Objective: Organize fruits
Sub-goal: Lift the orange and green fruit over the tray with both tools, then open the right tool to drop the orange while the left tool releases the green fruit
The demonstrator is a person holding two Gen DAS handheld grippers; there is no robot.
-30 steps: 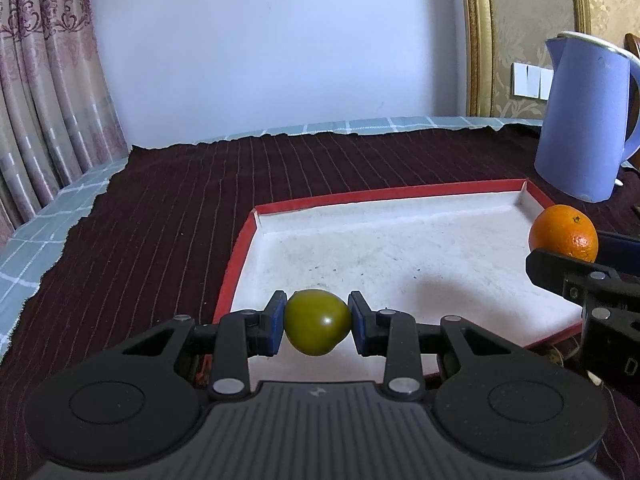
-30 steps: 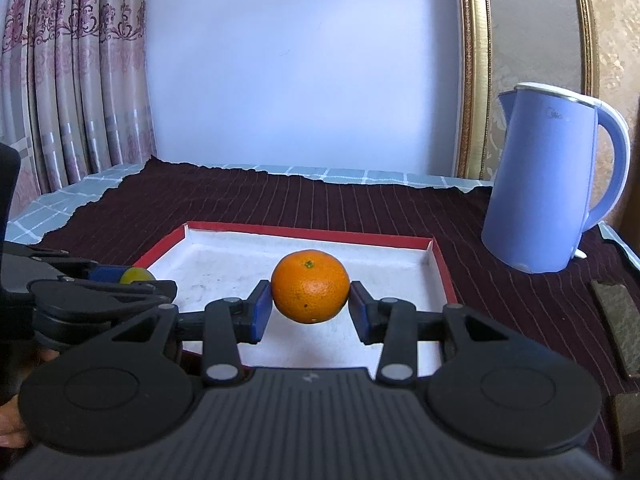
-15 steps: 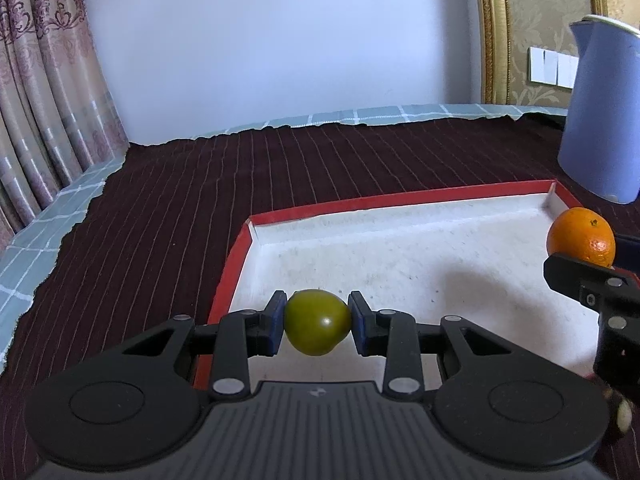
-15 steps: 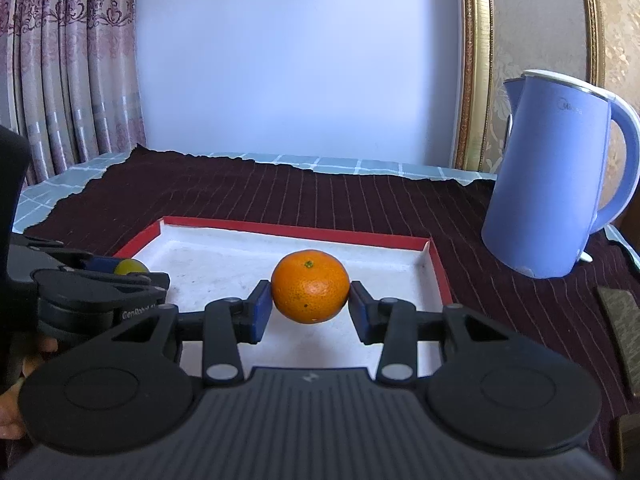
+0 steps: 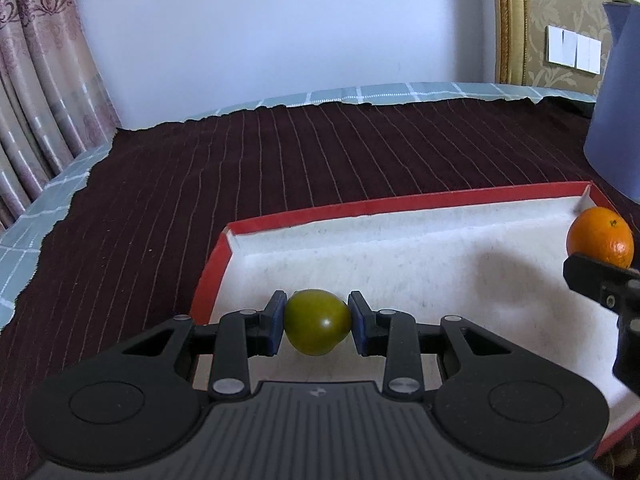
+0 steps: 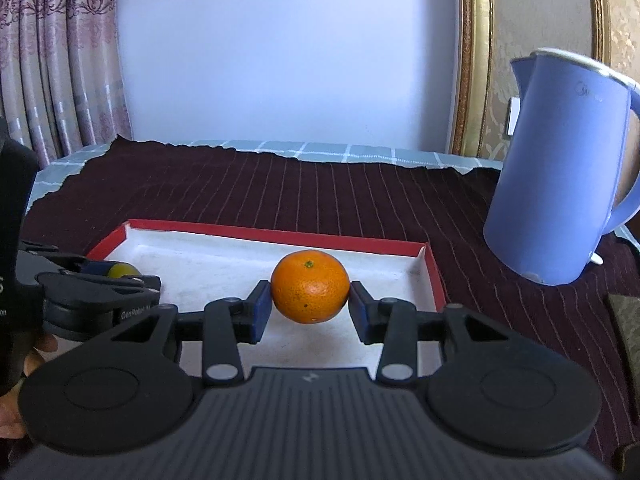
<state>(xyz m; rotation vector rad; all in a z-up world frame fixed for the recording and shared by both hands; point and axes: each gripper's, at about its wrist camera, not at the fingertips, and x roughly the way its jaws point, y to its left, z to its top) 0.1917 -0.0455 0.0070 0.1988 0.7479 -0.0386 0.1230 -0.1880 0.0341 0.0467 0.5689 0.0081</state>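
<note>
My left gripper (image 5: 317, 322) is shut on a green fruit (image 5: 317, 321) and holds it over the near left part of a red-rimmed tray with a white floor (image 5: 400, 204). My right gripper (image 6: 309, 298) is shut on an orange (image 6: 309, 292) and holds it over the right part of the same tray (image 6: 280, 236). The orange (image 5: 600, 236) and the right gripper's finger show at the right edge of the left wrist view. The left gripper with the green fruit (image 6: 122, 270) shows at the left of the right wrist view.
A blue electric kettle (image 6: 560, 176) stands on the dark striped cloth (image 6: 280, 184) to the right of the tray. Curtains (image 6: 60, 60) hang at the left and a gilt frame (image 6: 472, 56) stands against the wall behind. A dark flat object (image 6: 628, 320) lies at the far right.
Both grippers have moved forward over the tray with their fruits still held. The tray looks nearer and lower in both views.
</note>
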